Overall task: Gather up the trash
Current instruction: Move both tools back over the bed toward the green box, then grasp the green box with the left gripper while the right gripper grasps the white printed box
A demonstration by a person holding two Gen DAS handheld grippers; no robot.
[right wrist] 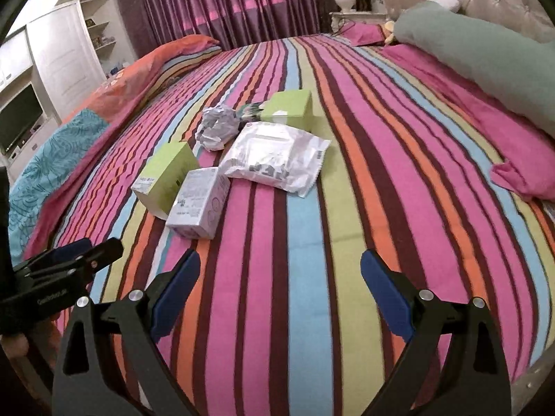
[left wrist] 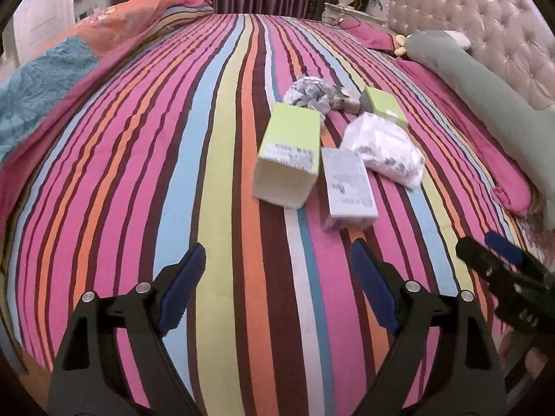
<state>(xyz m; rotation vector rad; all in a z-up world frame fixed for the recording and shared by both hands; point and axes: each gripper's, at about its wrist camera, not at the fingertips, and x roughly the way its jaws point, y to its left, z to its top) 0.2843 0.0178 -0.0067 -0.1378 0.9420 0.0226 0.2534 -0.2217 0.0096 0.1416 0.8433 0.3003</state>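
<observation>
Both views were taken from above the near edge of the striped bed (left wrist: 222,180), tilted down toward the curtains (right wrist: 222,3). The cluster of trash (left wrist: 333,145) was shared, seen nearer-right from the left wrist, further-left from the right.

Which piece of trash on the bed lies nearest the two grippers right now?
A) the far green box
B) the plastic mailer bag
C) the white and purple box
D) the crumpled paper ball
C: the white and purple box sits at the front of the pile, with the crumpled paper ball, plastic mailer bag and far green box behind it.
</observation>
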